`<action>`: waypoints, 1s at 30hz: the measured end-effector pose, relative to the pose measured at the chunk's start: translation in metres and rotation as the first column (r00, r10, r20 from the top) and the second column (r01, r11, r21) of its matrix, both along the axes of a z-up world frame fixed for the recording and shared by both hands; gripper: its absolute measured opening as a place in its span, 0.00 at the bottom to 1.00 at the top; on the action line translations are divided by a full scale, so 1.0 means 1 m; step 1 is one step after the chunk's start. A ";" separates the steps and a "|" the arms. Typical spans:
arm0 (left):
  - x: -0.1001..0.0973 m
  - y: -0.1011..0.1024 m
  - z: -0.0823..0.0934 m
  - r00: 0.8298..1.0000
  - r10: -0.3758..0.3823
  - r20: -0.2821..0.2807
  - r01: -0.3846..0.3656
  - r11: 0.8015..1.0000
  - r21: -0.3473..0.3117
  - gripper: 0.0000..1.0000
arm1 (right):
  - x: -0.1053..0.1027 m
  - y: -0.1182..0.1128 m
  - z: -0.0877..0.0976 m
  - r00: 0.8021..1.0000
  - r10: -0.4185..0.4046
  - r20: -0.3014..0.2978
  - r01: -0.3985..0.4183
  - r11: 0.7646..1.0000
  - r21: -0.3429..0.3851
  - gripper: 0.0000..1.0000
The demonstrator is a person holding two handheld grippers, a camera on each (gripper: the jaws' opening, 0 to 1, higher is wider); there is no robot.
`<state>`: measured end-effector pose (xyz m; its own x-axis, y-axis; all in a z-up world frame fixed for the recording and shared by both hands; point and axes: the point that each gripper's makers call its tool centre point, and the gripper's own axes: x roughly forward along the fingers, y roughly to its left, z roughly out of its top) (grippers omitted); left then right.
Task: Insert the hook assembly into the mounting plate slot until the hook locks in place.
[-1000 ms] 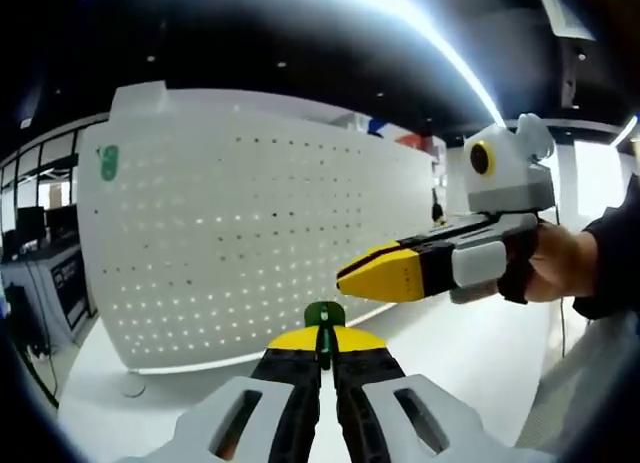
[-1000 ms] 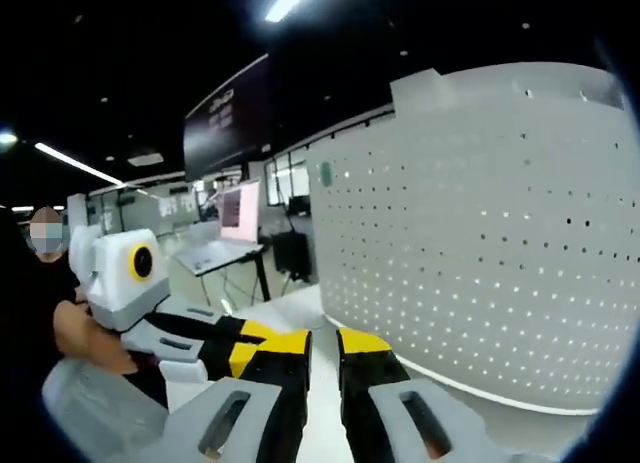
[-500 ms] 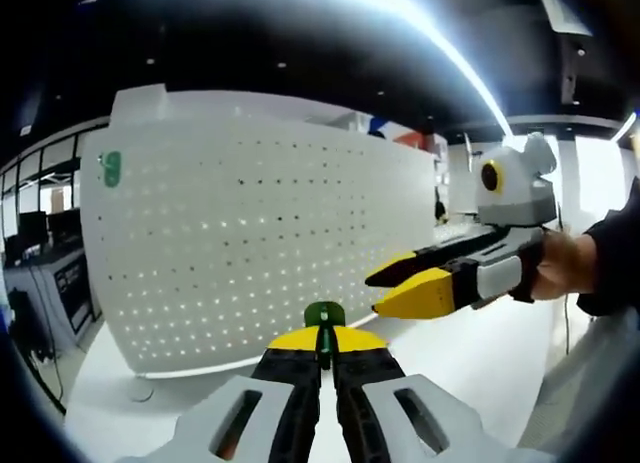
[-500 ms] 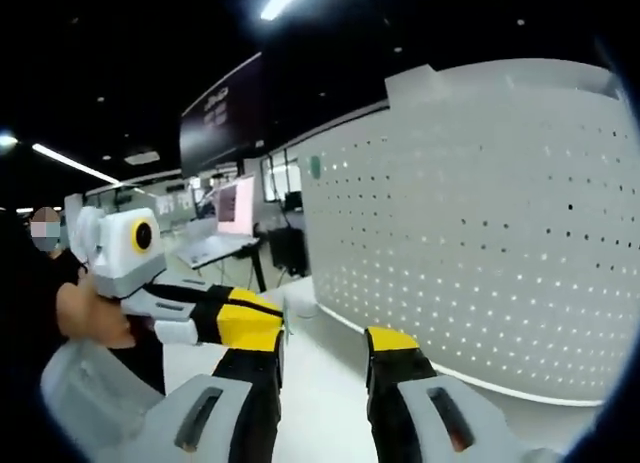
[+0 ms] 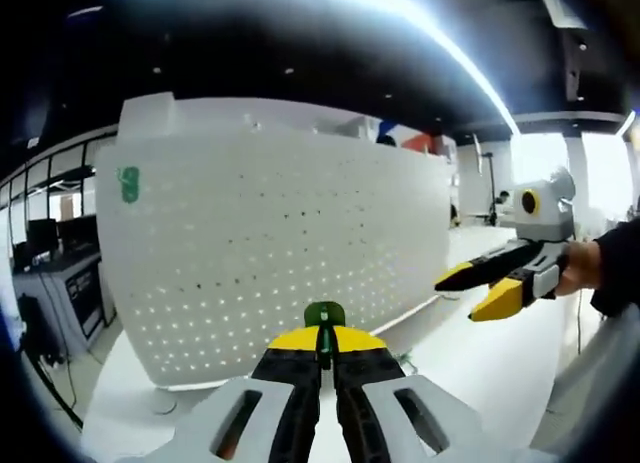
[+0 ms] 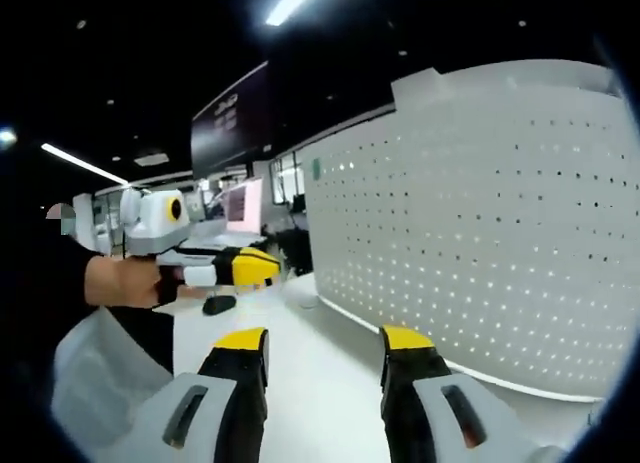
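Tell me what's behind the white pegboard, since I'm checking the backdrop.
Past the pegboard's left edge, the right gripper view shows desks with a lit monitor and a dark hanging sign. Directly behind the panel is hidden.

The left gripper (image 5: 322, 355) has its yellow-tipped fingers (image 5: 296, 341) pressed together, pinching a green piece between the tips. The right gripper (image 6: 322, 345) holds its fingers (image 6: 240, 341) wide apart with nothing between them. A hand (image 5: 578, 268) grips its body.
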<state>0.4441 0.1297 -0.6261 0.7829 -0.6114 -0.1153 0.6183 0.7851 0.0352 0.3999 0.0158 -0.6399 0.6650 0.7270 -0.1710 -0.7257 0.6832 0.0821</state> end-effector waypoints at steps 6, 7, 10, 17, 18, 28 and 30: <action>0.021 0.024 0.021 0.996 0.078 0.033 -0.077 0.997 -0.022 0.03 | -0.006 -0.014 0.003 0.999 -0.033 -0.015 0.034 0.999 0.032 0.46; 0.024 0.027 0.025 0.995 0.088 0.038 -0.087 0.996 -0.022 0.03 | -0.007 -0.016 0.003 0.999 -0.038 -0.016 0.038 0.999 0.036 0.47; 0.037 0.038 0.041 0.990 0.121 0.065 -0.120 0.992 -0.024 0.03 | -0.009 -0.019 0.001 0.999 -0.046 -0.020 0.047 0.998 0.035 0.47; 0.072 0.061 0.080 0.969 0.210 0.127 -0.208 0.978 -0.028 0.03 | -0.010 -0.024 0.001 0.998 -0.065 -0.025 0.066 0.997 0.027 0.51; 0.074 0.062 0.081 0.968 0.215 0.130 -0.213 0.977 -0.029 0.03 | -0.010 -0.024 0.002 0.997 -0.068 -0.021 0.068 0.997 0.028 0.51; 0.106 0.078 0.108 0.948 0.276 0.158 -0.272 0.961 -0.046 0.03 | -0.010 -0.027 0.004 0.997 -0.075 -0.014 0.075 0.997 0.016 0.54; 0.110 0.079 0.110 0.946 0.287 0.153 -0.283 0.958 -0.048 0.03 | -0.011 -0.028 0.003 0.997 -0.076 -0.018 0.076 0.997 0.013 0.55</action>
<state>0.5537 0.2089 -0.5157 0.9317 -0.3616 0.0355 0.3572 0.9295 0.0915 0.3892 -0.0123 -0.6368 0.7155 0.6769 -0.1732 -0.6702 0.7349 0.1036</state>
